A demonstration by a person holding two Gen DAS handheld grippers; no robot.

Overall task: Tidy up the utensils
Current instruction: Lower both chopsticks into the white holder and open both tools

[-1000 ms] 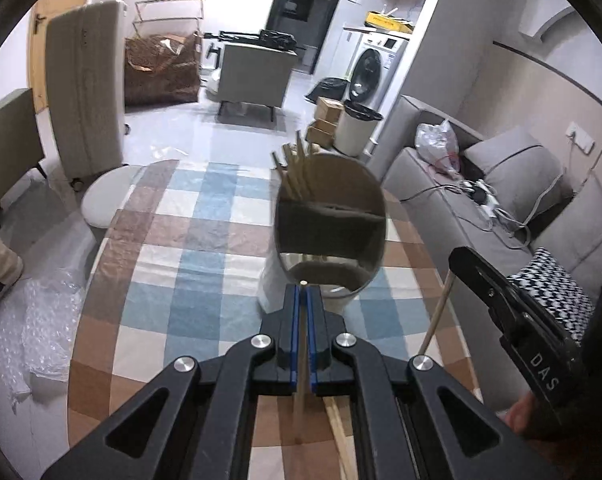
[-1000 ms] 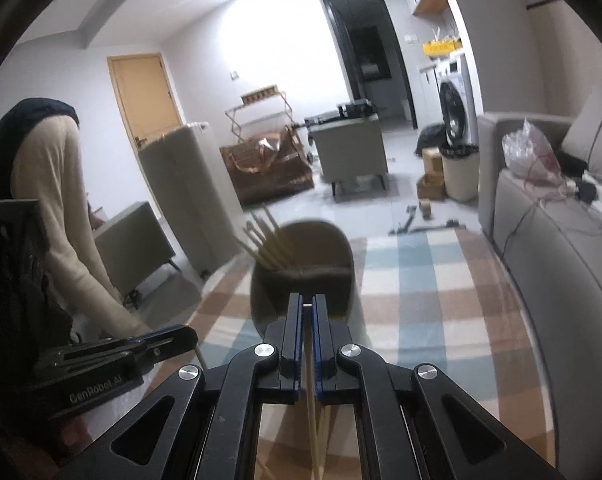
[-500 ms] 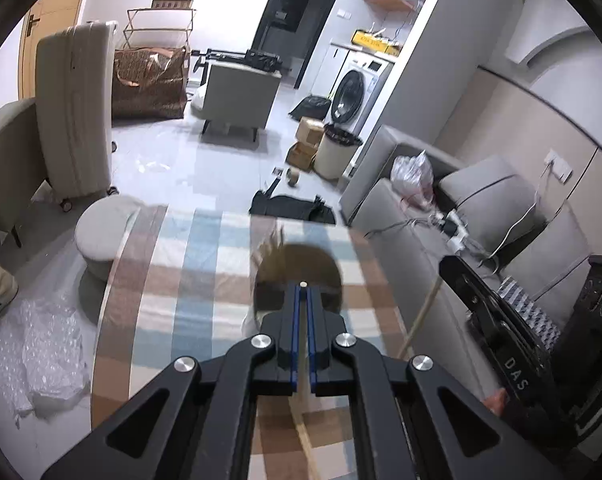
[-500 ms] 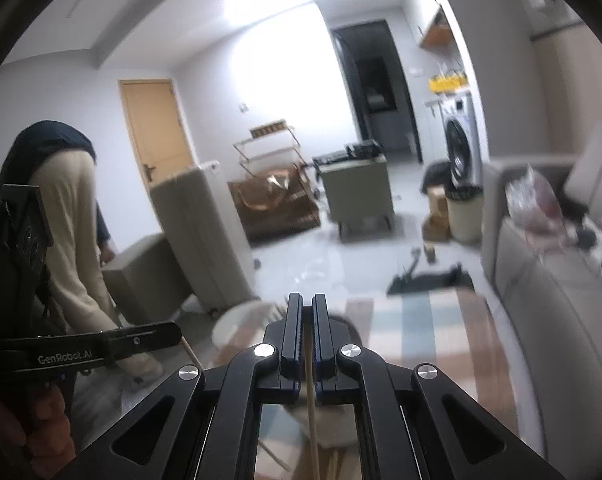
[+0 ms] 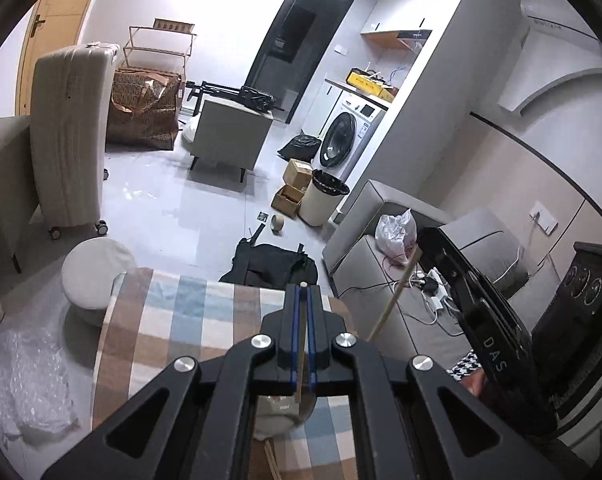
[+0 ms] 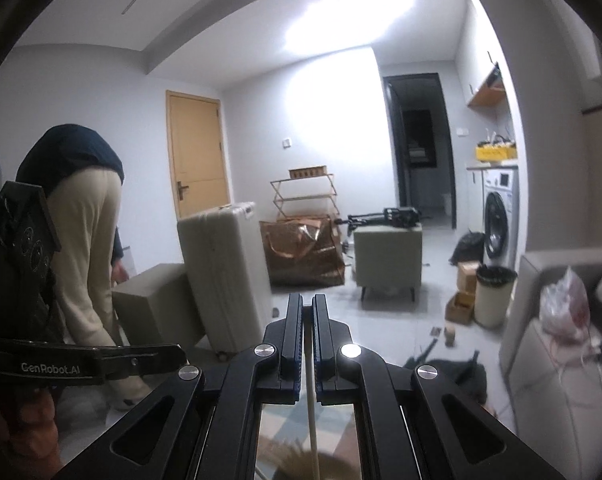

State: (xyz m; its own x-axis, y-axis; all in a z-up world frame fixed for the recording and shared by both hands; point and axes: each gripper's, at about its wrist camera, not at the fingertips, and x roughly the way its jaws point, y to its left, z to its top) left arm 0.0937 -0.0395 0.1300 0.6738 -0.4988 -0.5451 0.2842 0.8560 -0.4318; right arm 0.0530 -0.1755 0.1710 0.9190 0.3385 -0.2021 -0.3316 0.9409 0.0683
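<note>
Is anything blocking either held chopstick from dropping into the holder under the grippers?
Nothing visible. The left gripper holds a chopstick straight over the holder; the right gripper's chopstick hangs toward the sticks already there.

The right claw (image 6: 308,312) pinches a pale chopstick (image 6: 311,420) between its blue pads — a suitcase (image 6: 221,276) stands beyond to its left, a person (image 6: 81,232) farther left.

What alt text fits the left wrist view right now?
The left gripper is shut on a chopstick above a holder on the checked table. At right, the right gripper holds another chopstick.
</note>
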